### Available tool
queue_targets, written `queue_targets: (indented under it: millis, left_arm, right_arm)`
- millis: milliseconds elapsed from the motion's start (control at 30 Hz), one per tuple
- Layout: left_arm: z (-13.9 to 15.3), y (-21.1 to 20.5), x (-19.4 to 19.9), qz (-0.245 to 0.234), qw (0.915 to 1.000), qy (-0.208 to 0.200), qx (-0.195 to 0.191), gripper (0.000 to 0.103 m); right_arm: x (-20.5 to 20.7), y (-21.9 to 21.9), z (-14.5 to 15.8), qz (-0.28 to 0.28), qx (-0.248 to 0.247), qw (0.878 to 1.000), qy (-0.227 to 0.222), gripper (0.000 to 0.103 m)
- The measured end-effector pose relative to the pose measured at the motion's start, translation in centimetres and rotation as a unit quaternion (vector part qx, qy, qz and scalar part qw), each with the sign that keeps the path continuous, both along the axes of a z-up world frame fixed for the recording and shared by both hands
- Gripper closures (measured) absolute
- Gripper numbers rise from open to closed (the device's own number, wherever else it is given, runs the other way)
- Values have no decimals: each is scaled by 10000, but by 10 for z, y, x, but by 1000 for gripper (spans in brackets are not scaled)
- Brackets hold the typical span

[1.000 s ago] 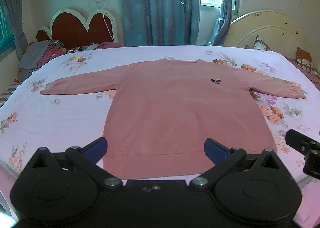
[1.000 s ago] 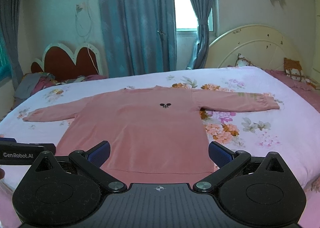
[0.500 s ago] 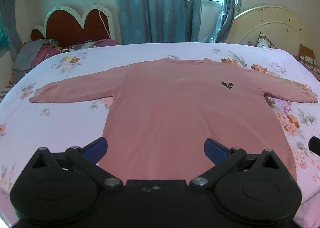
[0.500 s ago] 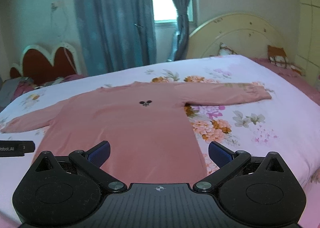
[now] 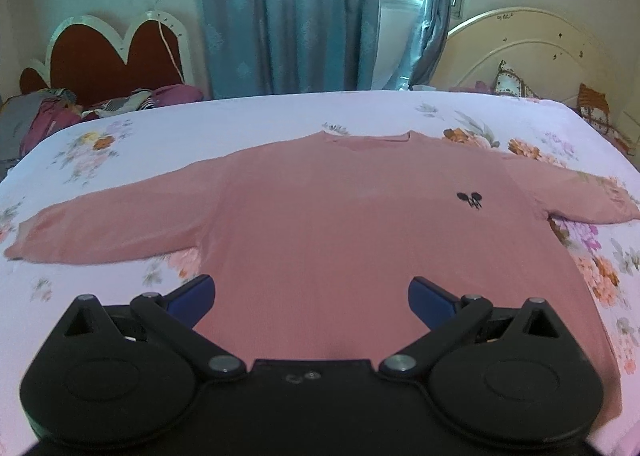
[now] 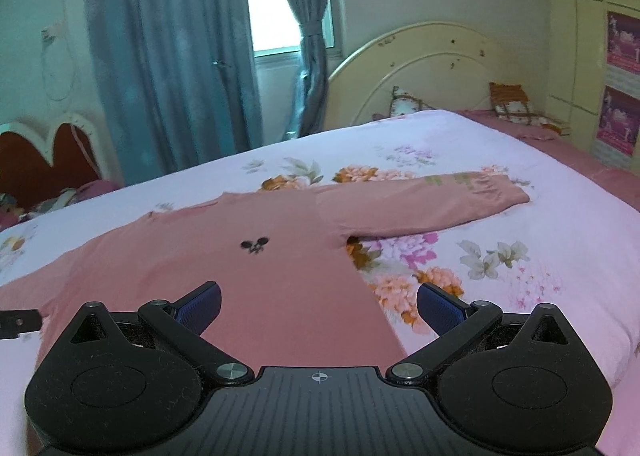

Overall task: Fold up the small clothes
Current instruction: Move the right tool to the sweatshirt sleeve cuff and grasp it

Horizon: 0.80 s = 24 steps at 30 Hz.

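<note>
Both grippers have pushed in over the pink sweater since a second ago: its hem, then visible ahead of the left fingers, now runs out of sight under the left gripper, and the right wrist view has swung toward the sweater's right sleeve.

The sweater lies flat, front up, on the floral bedsheet, both sleeves spread out to the sides and the neckline pointing toward the blue curtains. A small black emblem sits on the chest, toward the right-sleeve side. The left sleeve stretches away from the body over the sheet.

The left gripper hangs above the lower body of the sweater, its blue-padded fingers spread wide, nothing between them. The right gripper is likewise spread and empty, over the sweater's right side edge, one finger above the fabric, the other above the sheet just beside it. Whether either touches the cloth cannot be told.

Beyond the sweater's right sleeve stands a cream headboard; beyond the left sleeve, a red scalloped headboard with a pile of clothes in front of it.
</note>
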<state>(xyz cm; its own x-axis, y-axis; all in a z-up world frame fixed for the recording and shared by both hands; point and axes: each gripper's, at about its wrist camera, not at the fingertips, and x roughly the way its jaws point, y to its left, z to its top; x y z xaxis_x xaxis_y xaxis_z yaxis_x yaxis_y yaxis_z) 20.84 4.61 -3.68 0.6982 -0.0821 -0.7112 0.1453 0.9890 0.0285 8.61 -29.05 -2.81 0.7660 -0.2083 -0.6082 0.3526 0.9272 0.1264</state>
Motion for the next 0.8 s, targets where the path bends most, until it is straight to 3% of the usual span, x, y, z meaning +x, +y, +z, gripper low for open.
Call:
queue_targets:
  millis: [233, 467, 533, 567, 600, 800]
  left_arm:
    - [-19, -16, 38, -65, 9999, 141, 76, 0]
    - [-38, -49, 67, 34, 9997, 222, 59, 0]
    - [-41, -61, 76, 66, 9998, 188, 71, 0]
    - [-43, -66, 80, 82, 9998, 175, 85, 0]
    - [-46, -72, 84, 93, 9998, 164, 93, 1]
    - [-61, -99, 110, 211, 9992, 221, 244, 2]
  right_arm:
    - [34, -46, -17, -288, -55, 9995, 115, 0]
    - [83, -121, -43, -375, -45, 9991, 192, 1]
    - [97, -149, -52, -469, -45, 9987, 205, 6]
    - [103, -162, -57, -511, -22, 9984, 243, 19]
    - [110, -175, -63, -583, 26, 9978, 303, 21]
    - [137, -259, -99, -1173, 241, 9911, 576, 21]
